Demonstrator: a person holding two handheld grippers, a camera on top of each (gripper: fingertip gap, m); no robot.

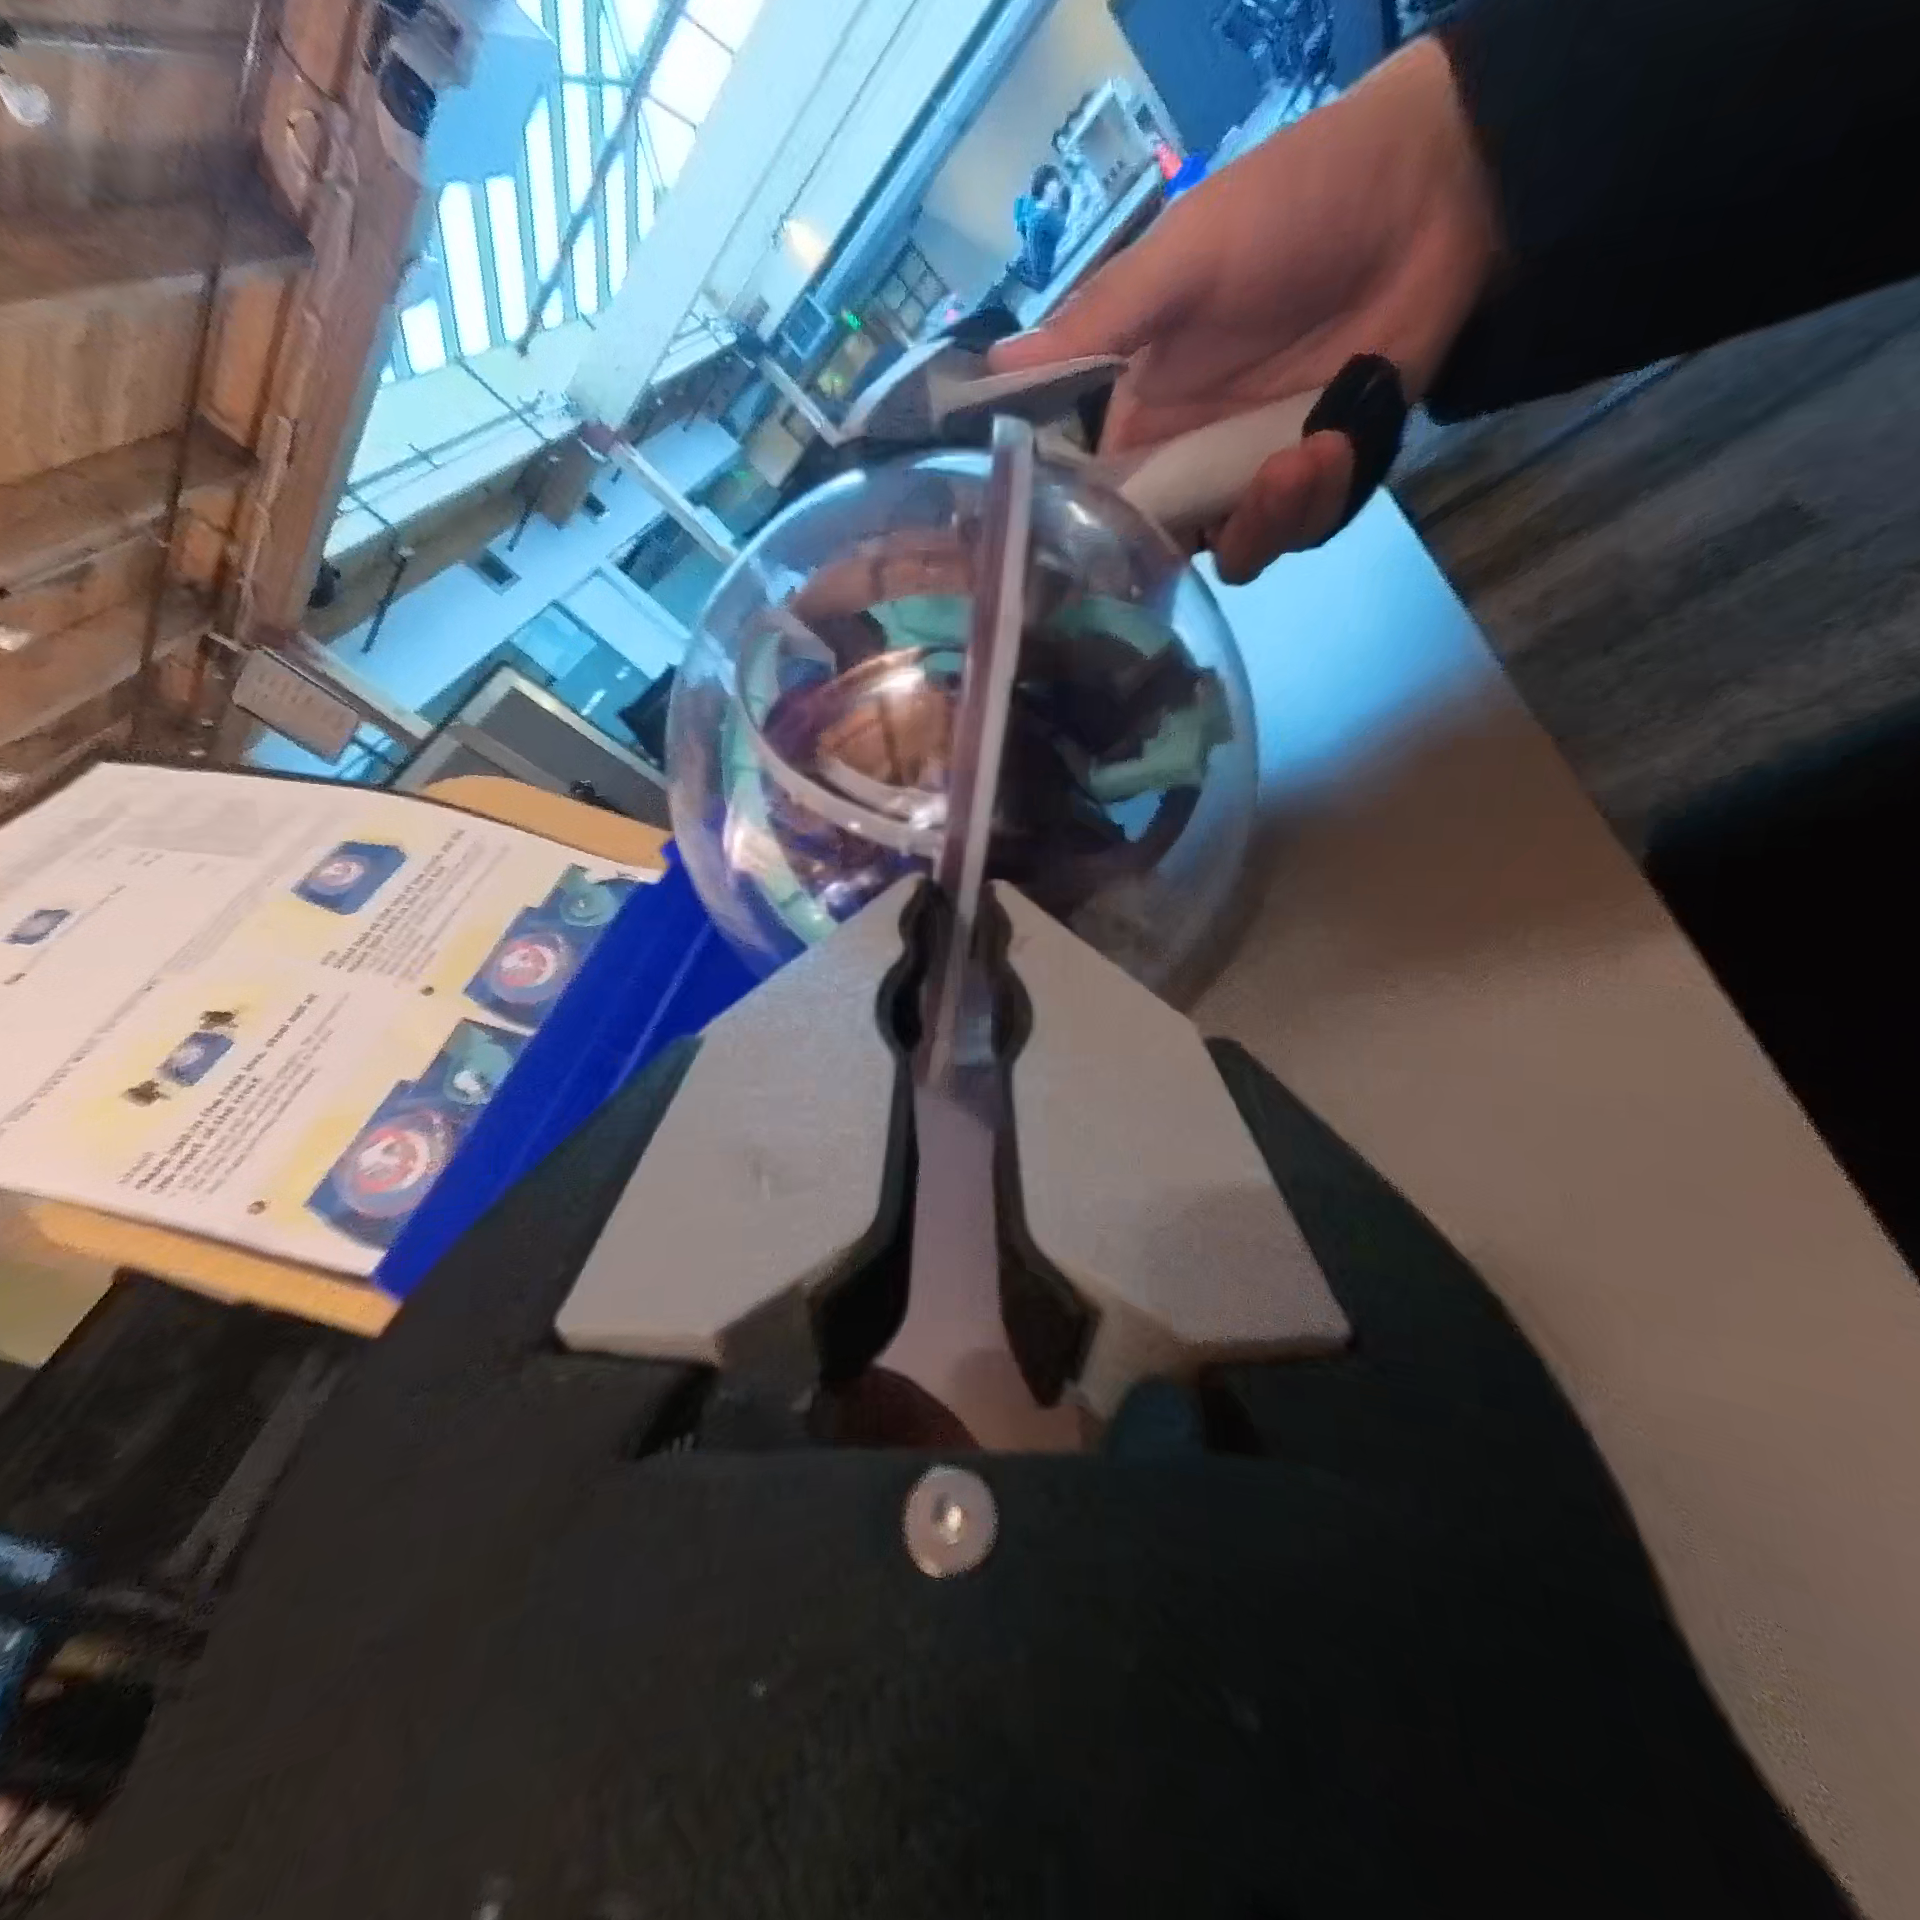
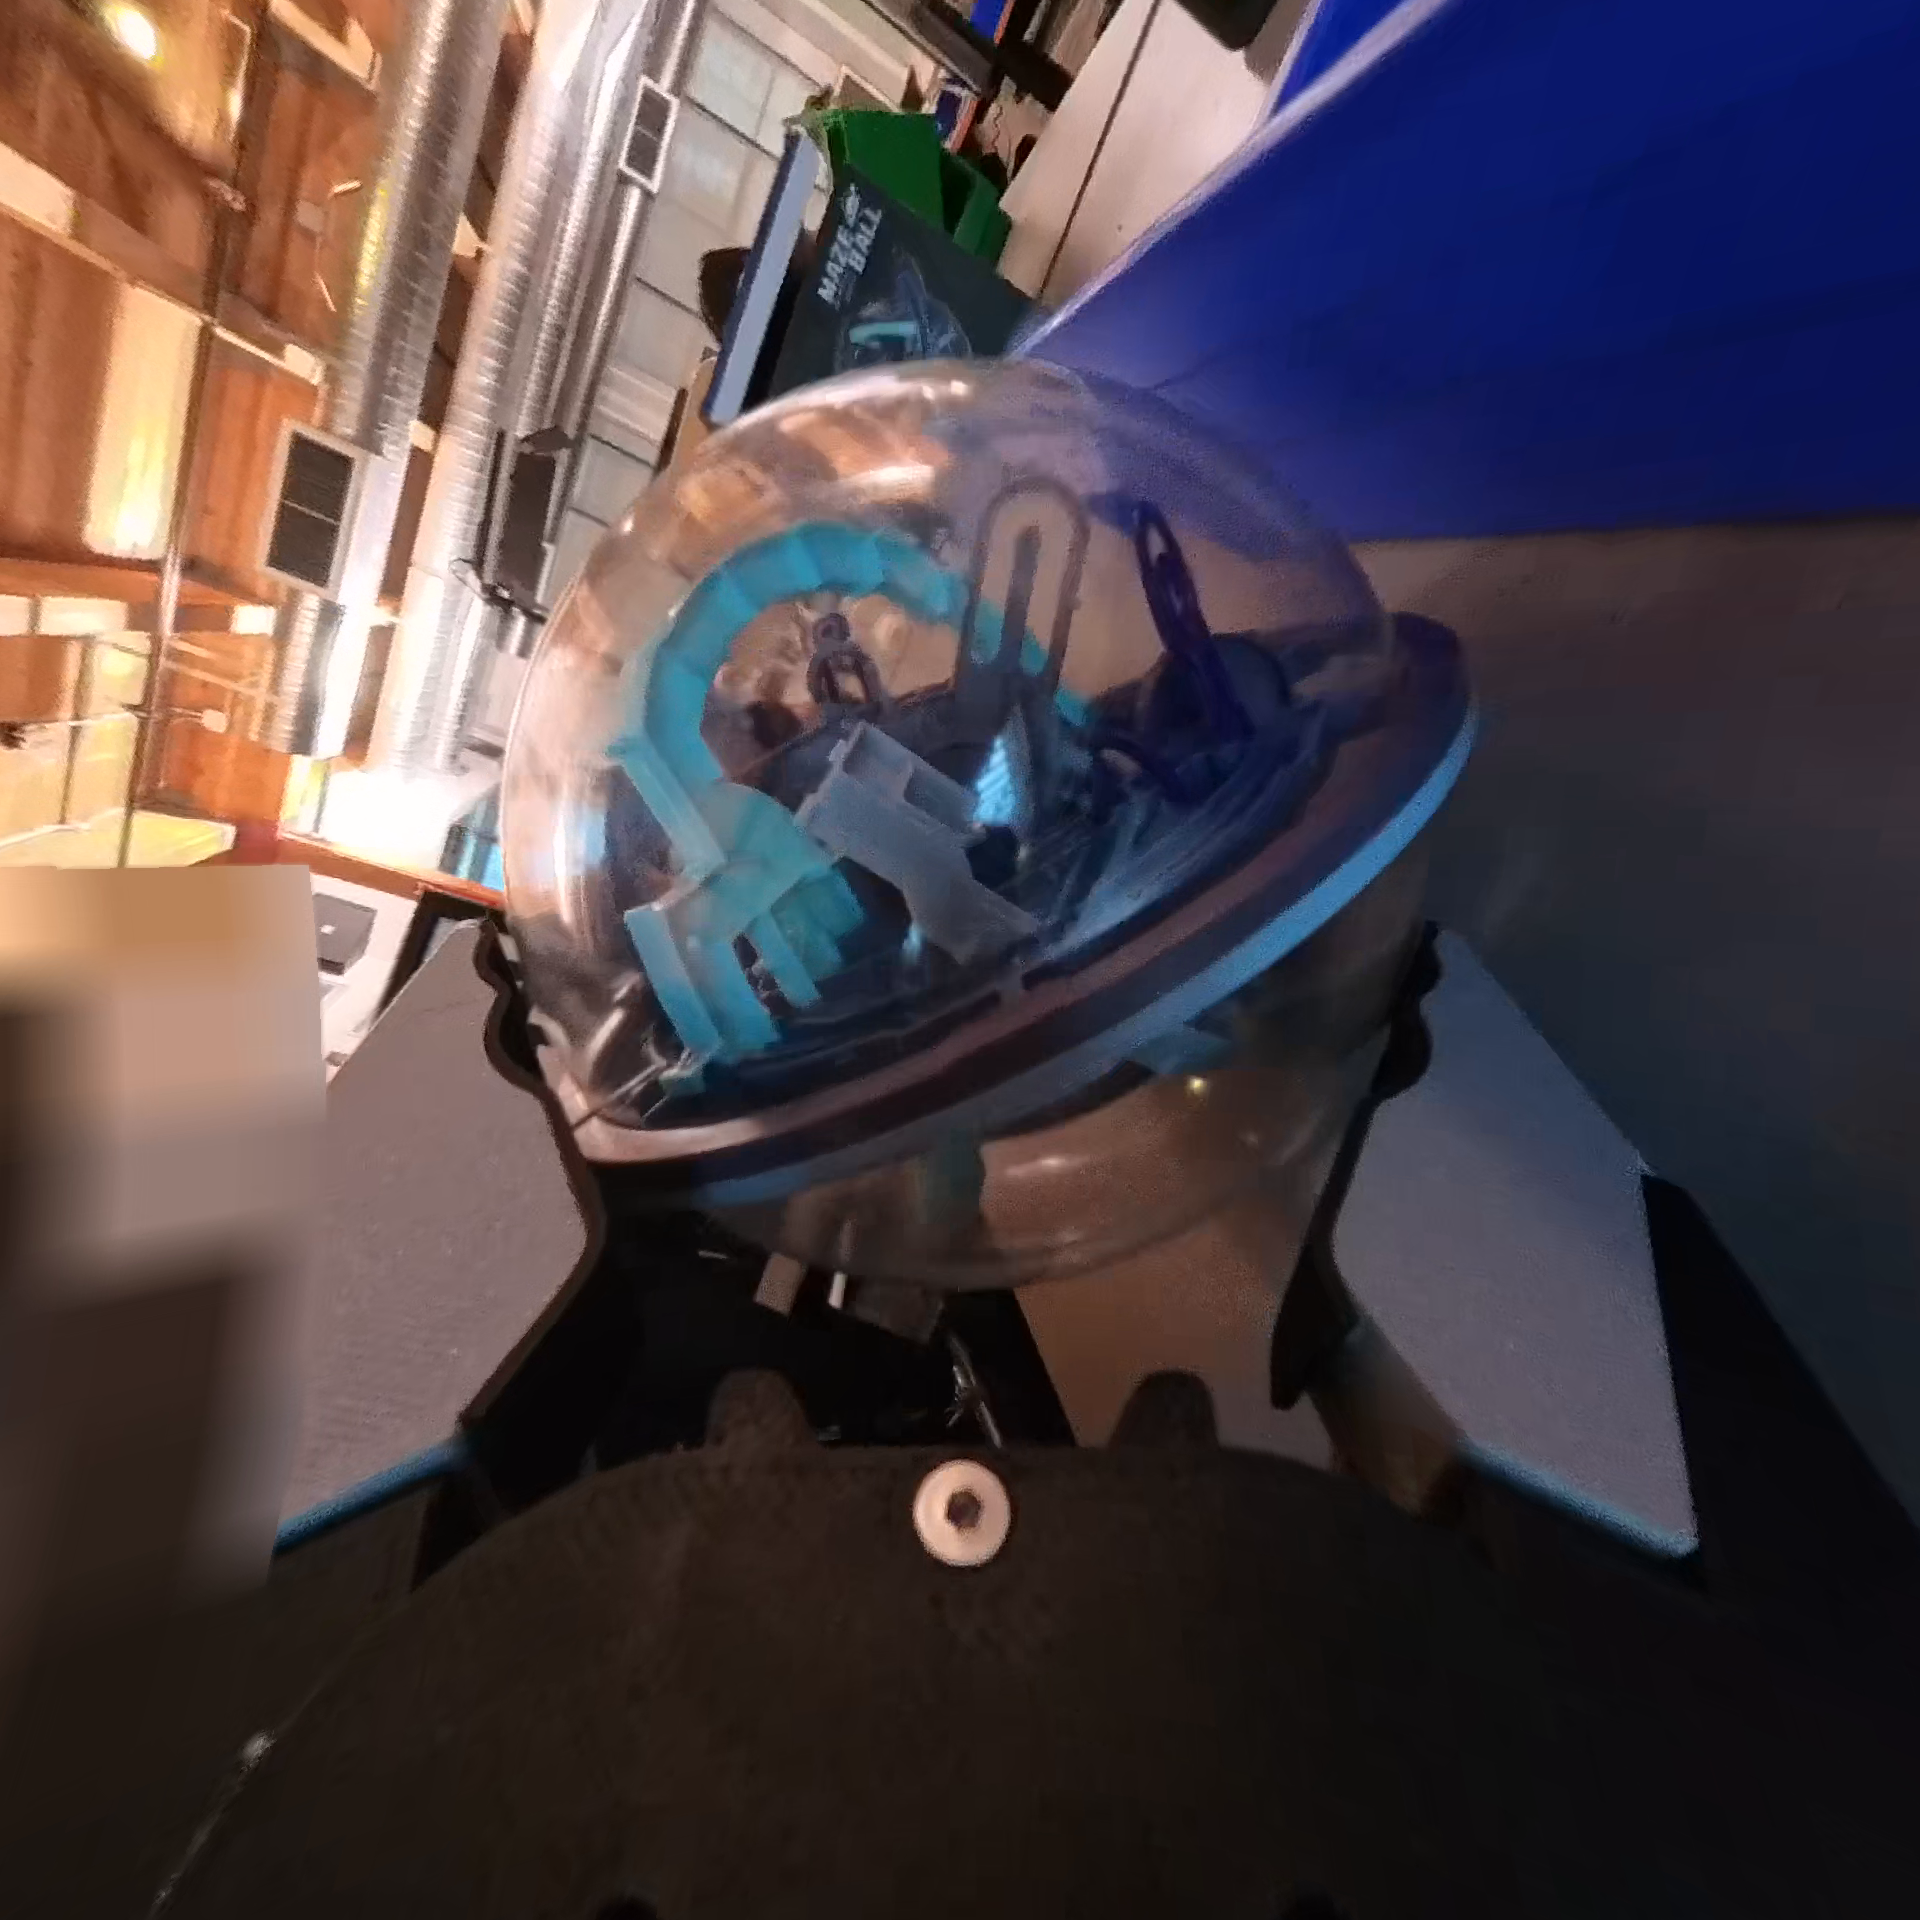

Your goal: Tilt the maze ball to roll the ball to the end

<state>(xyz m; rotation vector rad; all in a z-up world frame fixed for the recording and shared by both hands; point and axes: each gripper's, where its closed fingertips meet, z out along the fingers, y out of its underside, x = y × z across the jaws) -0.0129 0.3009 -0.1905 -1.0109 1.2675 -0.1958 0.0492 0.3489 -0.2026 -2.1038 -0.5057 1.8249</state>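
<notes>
The left tongs (image 1: 951,935) are clamped on the maze ball's (image 1: 966,707) flat rim; the right tongs (image 2: 956,1039) cradle the sphere at 12 o'clock, lifted and tilted. The small ball cannot be located, so progress is undetermined.

The right gripper (image 2: 961,1049) is gripping the maze ball (image 2: 966,821), its two grey fingers (image 2: 457,1174) spread wide and bearing against opposite sides of the sphere at its flat equatorial rim. The sphere is sitting tilted, the rim sloping up to the right. Turquoise track sections (image 2: 686,748), a grey channel piece and dark blue chain-like parts are showing through the clear upper dome. A blue panel (image 2: 1558,343) is standing behind, with a dark printed box (image 2: 894,301) beyond it. The small ball cannot be located.
</notes>
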